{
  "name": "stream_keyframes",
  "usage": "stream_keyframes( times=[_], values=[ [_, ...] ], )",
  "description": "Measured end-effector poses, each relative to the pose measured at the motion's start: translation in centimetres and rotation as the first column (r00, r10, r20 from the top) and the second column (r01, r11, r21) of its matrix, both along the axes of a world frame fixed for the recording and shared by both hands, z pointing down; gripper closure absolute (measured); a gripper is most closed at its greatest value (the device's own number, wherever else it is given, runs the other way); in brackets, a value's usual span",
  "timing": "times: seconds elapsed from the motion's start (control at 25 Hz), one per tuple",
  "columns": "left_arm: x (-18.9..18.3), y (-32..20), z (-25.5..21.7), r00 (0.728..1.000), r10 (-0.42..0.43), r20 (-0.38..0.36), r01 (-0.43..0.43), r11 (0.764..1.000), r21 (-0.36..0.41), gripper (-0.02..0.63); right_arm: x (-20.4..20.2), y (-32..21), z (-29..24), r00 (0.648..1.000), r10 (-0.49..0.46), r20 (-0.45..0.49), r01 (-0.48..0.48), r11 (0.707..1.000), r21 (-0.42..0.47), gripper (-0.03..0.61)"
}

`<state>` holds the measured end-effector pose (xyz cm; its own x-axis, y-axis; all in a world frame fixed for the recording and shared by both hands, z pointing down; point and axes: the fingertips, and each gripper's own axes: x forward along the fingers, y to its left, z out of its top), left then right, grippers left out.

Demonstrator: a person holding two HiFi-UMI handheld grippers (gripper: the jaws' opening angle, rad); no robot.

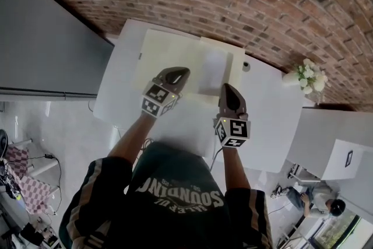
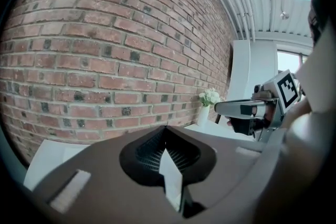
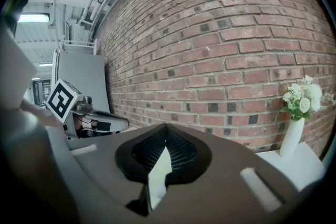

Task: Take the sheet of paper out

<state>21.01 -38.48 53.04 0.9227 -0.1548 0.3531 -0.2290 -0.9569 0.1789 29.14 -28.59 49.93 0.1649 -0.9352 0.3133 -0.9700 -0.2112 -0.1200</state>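
Note:
On the white table [image 1: 116,96] lies a large cream folder [image 1: 166,49], and a white sheet of paper [image 1: 213,70] rests on its right part. My left gripper [image 1: 182,72] hovers over the folder's near edge, just left of the sheet, with its jaws closed together and nothing between them. To its right, my right gripper [image 1: 226,86] is at the sheet's near right corner, jaws likewise together and empty. The left gripper view shows the left gripper [image 2: 166,127] pointing at the brick wall. The right gripper [image 3: 165,126] faces the same wall.
A white vase of white flowers [image 1: 306,76] stands at the table's far right corner, vase [image 3: 292,136]. A small round object [image 1: 246,66] lies beside the folder. A grey cabinet [image 1: 41,44] stands left of the table, a white unit [image 1: 338,148] right.

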Motion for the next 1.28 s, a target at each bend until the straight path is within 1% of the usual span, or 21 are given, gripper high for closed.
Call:
stream_keyframes(
  times=[0.2,0.52,0.84,1.12,1.16,1.2,1.28],
  values=[
    [1.0,-1.5,2.4,0.999,0.001,0.037,0.001,0.999,-0.042,0.603,1.0,-1.1,1.3,1.0,0.011,0.004,-0.011,1.0,-0.025,0.578],
    [2.6,-2.5,6.4,0.996,0.026,0.09,-0.017,0.995,-0.103,0.603,2.0,-2.4,4.0,1.0,0.018,0.017,-0.017,0.997,-0.075,0.578],
    [4.1,-2.6,9.1,0.991,0.054,0.122,-0.036,0.988,-0.148,0.603,2.6,-3.0,5.8,0.999,0.022,0.035,-0.018,0.994,-0.111,0.578],
    [5.0,-2.0,12.5,0.978,0.091,0.188,-0.052,0.977,-0.205,0.601,2.5,-2.7,7.6,0.998,0.02,0.06,-0.011,0.989,-0.145,0.578],
    [5.2,-1.9,12.9,0.976,0.099,0.196,-0.054,0.974,-0.221,0.56,2.5,-2.8,7.7,0.998,0.019,0.06,-0.01,0.989,-0.145,0.578],
    [5.4,-1.7,13.4,0.973,0.107,0.204,-0.056,0.969,-0.242,0.535,2.6,-2.8,7.8,0.998,0.019,0.06,-0.01,0.99,-0.143,0.578],
    [5.6,-1.5,14.3,0.968,0.12,0.222,-0.053,0.957,-0.284,0.532,2.6,-2.8,8.1,0.998,0.022,0.063,-0.013,0.989,-0.144,0.578]
  ],
)
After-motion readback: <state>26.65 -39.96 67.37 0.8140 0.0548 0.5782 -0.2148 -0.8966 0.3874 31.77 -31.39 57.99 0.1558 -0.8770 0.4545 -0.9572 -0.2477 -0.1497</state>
